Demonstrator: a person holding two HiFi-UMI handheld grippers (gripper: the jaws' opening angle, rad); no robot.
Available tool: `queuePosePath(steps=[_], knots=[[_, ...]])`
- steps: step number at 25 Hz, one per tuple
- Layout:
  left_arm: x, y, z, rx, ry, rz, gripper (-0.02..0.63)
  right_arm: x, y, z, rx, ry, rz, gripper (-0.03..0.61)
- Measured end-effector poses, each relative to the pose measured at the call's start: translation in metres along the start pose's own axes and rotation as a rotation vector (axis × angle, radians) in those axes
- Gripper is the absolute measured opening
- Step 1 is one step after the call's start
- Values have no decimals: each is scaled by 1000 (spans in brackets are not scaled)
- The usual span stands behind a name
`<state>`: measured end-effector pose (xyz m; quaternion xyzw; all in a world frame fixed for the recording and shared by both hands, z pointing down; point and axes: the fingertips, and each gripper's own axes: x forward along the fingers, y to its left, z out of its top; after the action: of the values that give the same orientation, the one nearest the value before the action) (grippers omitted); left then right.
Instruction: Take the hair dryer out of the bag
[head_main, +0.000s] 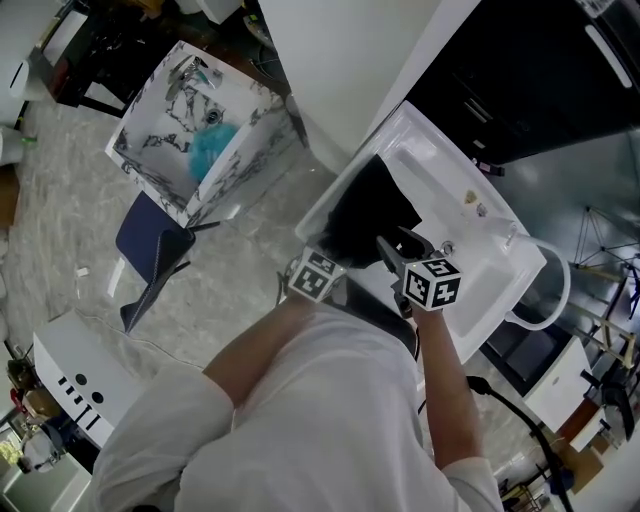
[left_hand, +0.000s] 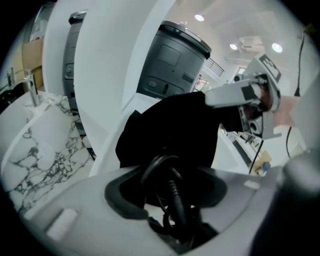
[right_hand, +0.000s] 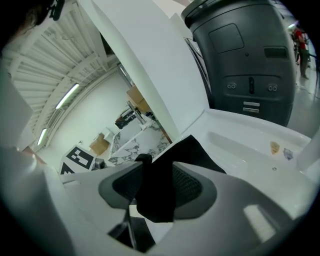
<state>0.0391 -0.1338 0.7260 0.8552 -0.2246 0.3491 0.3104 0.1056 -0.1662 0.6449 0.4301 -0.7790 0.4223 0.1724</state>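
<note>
Two grippers, both at the black bag (head_main: 368, 205). The bag lies at the near-left end of the white basin (head_main: 482, 262), partly over its rim.

My right gripper (right_hand: 155, 195): jaws clamped on a fold of the bag's black fabric. The fold hangs down between the pads, and the rest of the bag spreads out beyond them onto the basin.

My left gripper (left_hand: 172, 200): jaws closed in on a looped black cord (left_hand: 169, 175) at the bag's mouth. The cord runs down through the gap between them.

Hair dryer: body not visible in any view. Only the cord shows, coming out of the bag.

In the left gripper view, my right gripper pinches the bag's top edge at upper right. A dark grey machine (right_hand: 245, 55) stands behind the basin.
</note>
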Motion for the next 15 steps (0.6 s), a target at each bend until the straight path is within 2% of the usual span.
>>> queuePosePath(steps=[6, 9, 12, 15], knots=[[-29, -4, -8, -44, -9, -32, 215, -8, -16, -5, 46, -21, -67, 175], [-46, -7, -5, -101, -34, -66, 215, -9, -18, -4, 40, -30, -99, 156], [-61, -8, 0, -169, -63, -94, 215, -11, -26, -6, 28, -21, -161, 101], [-74, -7, 5, -215, -85, -117, 215, -13, -24, -7, 15, -29, -178, 94]])
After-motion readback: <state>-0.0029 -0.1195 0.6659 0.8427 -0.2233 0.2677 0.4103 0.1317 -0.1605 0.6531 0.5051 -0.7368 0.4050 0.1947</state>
